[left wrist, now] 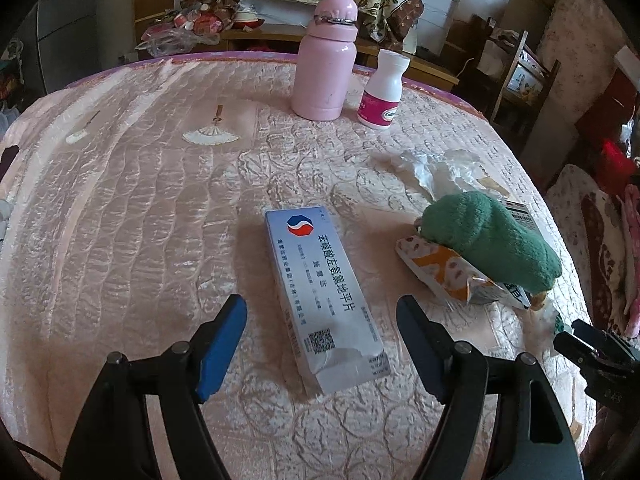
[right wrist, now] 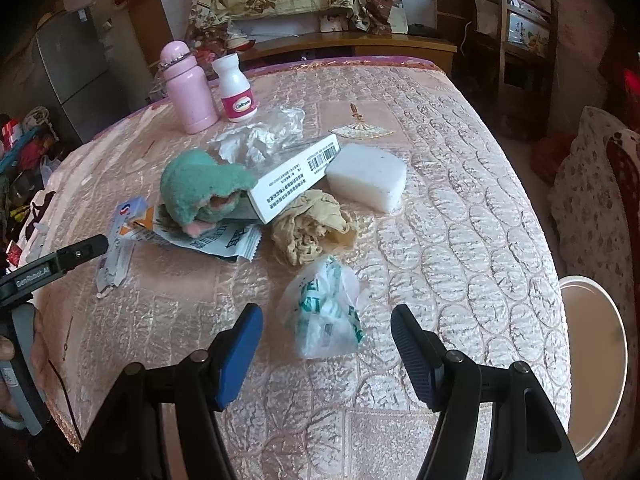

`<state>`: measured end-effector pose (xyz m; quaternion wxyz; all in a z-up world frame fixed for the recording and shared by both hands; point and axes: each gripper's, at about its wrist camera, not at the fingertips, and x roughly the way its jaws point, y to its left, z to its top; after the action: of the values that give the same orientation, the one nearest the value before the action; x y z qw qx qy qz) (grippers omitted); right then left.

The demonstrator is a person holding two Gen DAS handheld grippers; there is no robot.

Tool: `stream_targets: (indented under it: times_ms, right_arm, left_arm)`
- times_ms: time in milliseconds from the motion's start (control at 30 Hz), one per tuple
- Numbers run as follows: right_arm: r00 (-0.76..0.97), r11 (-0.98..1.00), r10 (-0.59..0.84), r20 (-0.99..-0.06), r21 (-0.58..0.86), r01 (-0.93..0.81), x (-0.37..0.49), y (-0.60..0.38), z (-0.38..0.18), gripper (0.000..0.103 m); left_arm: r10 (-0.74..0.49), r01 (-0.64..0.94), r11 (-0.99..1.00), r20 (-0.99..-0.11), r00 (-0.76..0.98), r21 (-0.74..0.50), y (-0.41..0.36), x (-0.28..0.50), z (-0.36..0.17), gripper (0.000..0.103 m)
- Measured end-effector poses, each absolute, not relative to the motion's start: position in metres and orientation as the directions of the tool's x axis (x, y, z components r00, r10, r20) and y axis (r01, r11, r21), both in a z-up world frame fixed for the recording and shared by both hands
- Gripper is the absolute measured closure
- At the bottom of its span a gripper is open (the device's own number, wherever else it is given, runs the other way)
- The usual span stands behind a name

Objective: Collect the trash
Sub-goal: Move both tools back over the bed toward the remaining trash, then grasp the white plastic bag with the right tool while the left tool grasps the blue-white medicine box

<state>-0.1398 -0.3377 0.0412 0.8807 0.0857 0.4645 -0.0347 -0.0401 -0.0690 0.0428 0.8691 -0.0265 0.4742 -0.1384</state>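
In the left wrist view the left gripper (left wrist: 320,344) stands wide, nothing pinched, its blue pads either side of the near end of a flat medicine box (left wrist: 324,292) that lies lengthwise toward twelve o'clock; that straddle reads as a line-up for lifting the carton by its long edges, though no pad touches it yet. At about three o'clock a green sock (left wrist: 488,236) lies on top of a printed snack wrapper (left wrist: 452,276), with crumpled clear plastic (left wrist: 436,168) beyond it toward one o'clock. A pink flask (left wrist: 324,60) and a white pill bottle (left wrist: 382,90) stand upright side by side at twelve, well apart from the litter, probably keepers. In the right wrist view the right gripper (right wrist: 326,350) is likewise spread and empty, with a crumpled white bag with green print (right wrist: 326,310) just ahead between its fingers, likely its target. Past it toward eleven lie a beige stocking (right wrist: 310,230), a second long white box (right wrist: 294,178) propped on the sock, and at one o'clock a white foam block (right wrist: 366,178). The left gripper's tip shows at nine o'clock. Everything rests on a quilted pink satin cover (right wrist: 460,200) embroidered with fans, soft and wrinkled. Behind are a wooden bench, floral cloth and a grey fridge; a round white rim (right wrist: 608,360) at four o'clock, beside the surface, may be the bin.
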Motion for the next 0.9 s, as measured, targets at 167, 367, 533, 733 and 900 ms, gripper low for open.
stream_targets:
  times_ms: [167, 367, 533, 733, 900]
  right_arm:
    - [0.564, 0.982, 0.022, -0.825, 0.123, 0.142, -0.138, -0.337, 0.038, 0.033]
    - [0.564, 0.983, 0.034, -0.825, 0.129, 0.129, -0.134, -0.336, 0.034, 0.033]
    - [0.556, 0.984, 0.041, -0.83, 0.132, 0.124, -0.127, -0.333, 0.028, 0.033]
    - [0.551, 0.984, 0.041, -0.834, 0.13, 0.124, -0.12, -0.33, 0.023, 0.033]
    - [0.546, 0.985, 0.036, -0.837, 0.122, 0.123, -0.12, -0.33, 0.021, 0.033]
  left_arm:
    - [-0.26, 0.203, 0.963, -0.825, 0.502, -0.18, -0.071, -0.027, 0.035, 0.025]
    - [-0.245, 0.167, 0.968, -0.835, 0.493, -0.185, -0.07, -0.013, 0.025, 0.025]
    - [-0.23, 0.181, 0.97, -0.844, 0.485, -0.16, -0.077, -0.007, 0.018, 0.025]
    - [-0.228, 0.198, 0.969, -0.844, 0.486, -0.148, -0.083, -0.007, 0.017, 0.025]
    - [-0.22, 0.212, 0.969, -0.839, 0.498, -0.128, -0.083, -0.011, 0.017, 0.032]
